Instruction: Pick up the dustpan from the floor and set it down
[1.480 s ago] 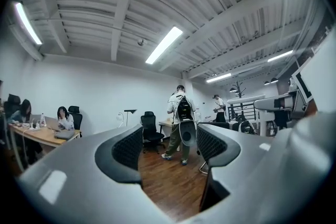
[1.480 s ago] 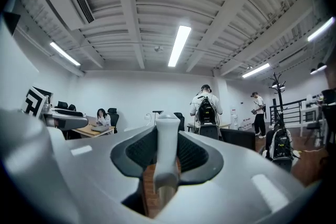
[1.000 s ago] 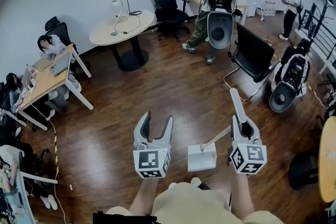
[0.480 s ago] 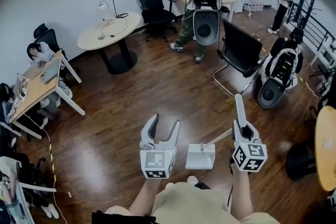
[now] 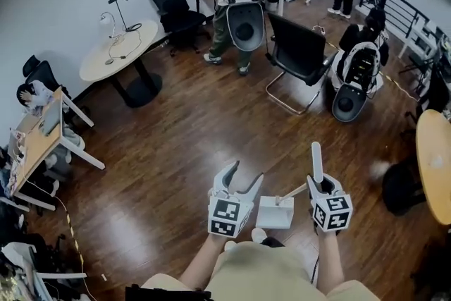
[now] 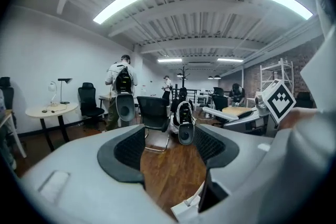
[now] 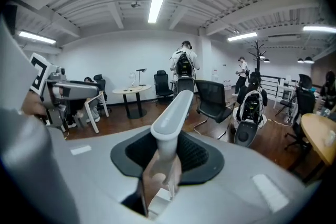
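Right hand-held gripper (image 5: 321, 185) is clamped tight on the dustpan (image 5: 275, 213), jaws closed round the white handle, which pokes straight up past them. The pan itself hangs low between the two tools, just ahead of the person's feet above the wooden floor (image 5: 176, 151); whether it touches the boards I can't tell from here. Left hand-held gripper (image 5: 245, 176) sits just beside the pan with its jaws opening and nothing between them, only bare floor showing through. To set it down well, I'd say lower it gently, get the pan's flat base level on the floor before letting the handle go, and keep that empty left tool out of the pan's way. Head count: one dustpan, two hand-held grippers, two people standing at the far end.
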Tool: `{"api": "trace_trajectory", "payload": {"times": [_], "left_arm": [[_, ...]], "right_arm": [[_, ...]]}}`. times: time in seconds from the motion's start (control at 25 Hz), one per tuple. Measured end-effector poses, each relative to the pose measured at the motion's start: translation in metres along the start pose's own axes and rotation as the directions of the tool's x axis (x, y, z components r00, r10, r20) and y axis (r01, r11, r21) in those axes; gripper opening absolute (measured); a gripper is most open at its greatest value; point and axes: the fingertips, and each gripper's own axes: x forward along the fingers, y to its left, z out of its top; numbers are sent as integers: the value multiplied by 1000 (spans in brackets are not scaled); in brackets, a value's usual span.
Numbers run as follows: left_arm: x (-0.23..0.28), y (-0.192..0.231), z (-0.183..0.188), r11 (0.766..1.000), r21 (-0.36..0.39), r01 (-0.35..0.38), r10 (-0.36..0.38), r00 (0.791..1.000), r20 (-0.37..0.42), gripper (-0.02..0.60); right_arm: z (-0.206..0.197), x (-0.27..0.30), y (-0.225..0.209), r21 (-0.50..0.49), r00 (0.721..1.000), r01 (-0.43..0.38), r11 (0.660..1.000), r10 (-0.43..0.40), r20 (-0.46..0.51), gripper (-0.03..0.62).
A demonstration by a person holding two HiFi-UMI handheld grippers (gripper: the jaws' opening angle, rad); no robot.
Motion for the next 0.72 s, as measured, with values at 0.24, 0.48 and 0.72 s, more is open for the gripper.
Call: {"api": "trace_trajectory", "payload": {"times": [0.24,0.48,0.72], "left_arm": [[28,-39,-23,995,6,99,-98,992,-83,289],[42,-62,-48,985,-1,171,-169,972,-161,290],[53,-67,-67,986,-6,169,-167,964,-209,290]], "right_arm": [[-68,-4,-33,-14,992,19,1000,-21,-124,118],[-149,6,-64,-13,957,93,996,-93,-275,117],[-214,21,-94,-6,917,120,993,-113,-382,117]]}}
